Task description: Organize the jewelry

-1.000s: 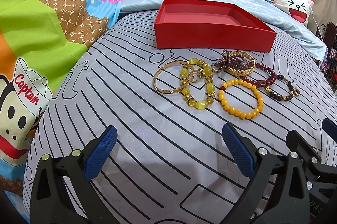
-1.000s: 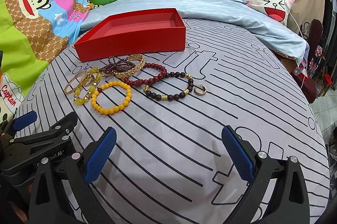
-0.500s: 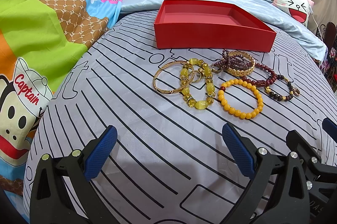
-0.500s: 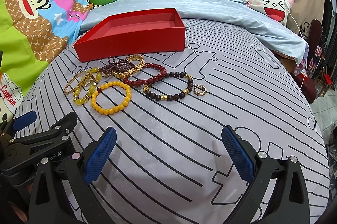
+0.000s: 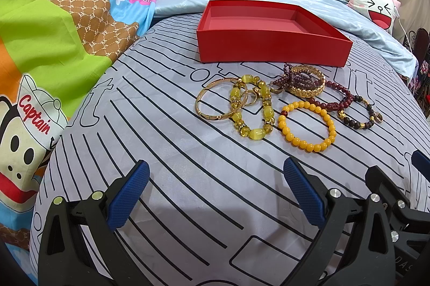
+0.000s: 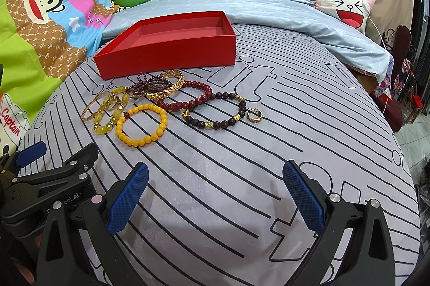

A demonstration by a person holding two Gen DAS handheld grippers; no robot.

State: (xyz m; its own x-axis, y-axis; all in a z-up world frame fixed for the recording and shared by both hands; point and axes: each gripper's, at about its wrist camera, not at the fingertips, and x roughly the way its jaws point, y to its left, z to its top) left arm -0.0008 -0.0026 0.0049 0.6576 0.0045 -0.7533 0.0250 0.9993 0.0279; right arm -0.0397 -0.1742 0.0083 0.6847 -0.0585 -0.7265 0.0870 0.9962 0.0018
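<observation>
Fingers [image 5: 126, 194] of both grippers spread wide, holding nothing; bracelets [image 5: 306, 124] lie before the red box [image 5: 271, 49] mid-bed.

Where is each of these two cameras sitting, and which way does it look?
Left wrist: on the left claw, looking across the bed at the bracelets and red box; its open fingers and the right claw's edge show.
Right wrist: on the right claw, facing likewise; open fingers, left claw beside.
Shared: bracelets, box.

"Captain" in red on the monkey's cap of the cartoon blanket [image 5: 35, 119]; "bot.AI" partly readable on the left gripper [image 6: 67, 197]
</observation>
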